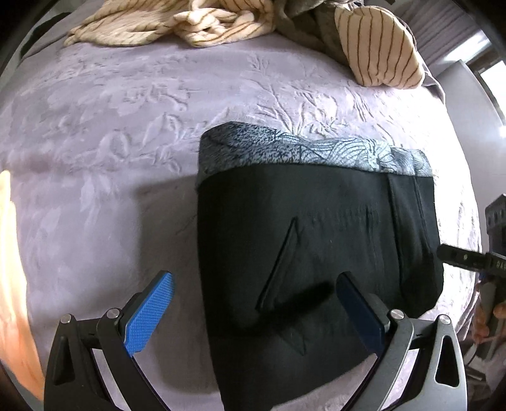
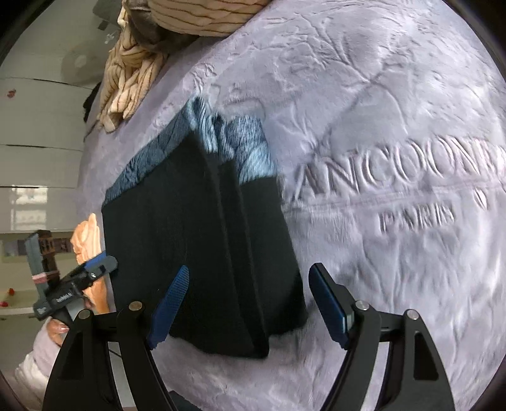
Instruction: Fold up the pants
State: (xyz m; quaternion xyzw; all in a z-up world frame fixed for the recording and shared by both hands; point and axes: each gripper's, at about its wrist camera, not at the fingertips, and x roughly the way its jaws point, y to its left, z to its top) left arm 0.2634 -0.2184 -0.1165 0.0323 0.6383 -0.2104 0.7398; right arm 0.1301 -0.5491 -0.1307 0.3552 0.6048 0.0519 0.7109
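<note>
Black pants [image 1: 316,240] lie folded in a compact rectangle on a lilac embossed blanket [image 1: 110,164], with a grey patterned inner lining [image 1: 300,151] showing along the far edge. My left gripper [image 1: 253,303] is open and empty, hovering over the pants' near left part. The pants also show in the right wrist view [image 2: 202,246]. My right gripper [image 2: 249,303] is open and empty above their near edge. The left gripper's fingers [image 2: 98,264] show at the pants' left side in that view.
A cream striped garment [image 1: 189,25] and a striped pillow [image 1: 376,47] lie at the blanket's far edge. The blanket [image 2: 395,158] bears embossed lettering to the right of the pants. White furniture [image 2: 38,132] stands beyond the bed's left side.
</note>
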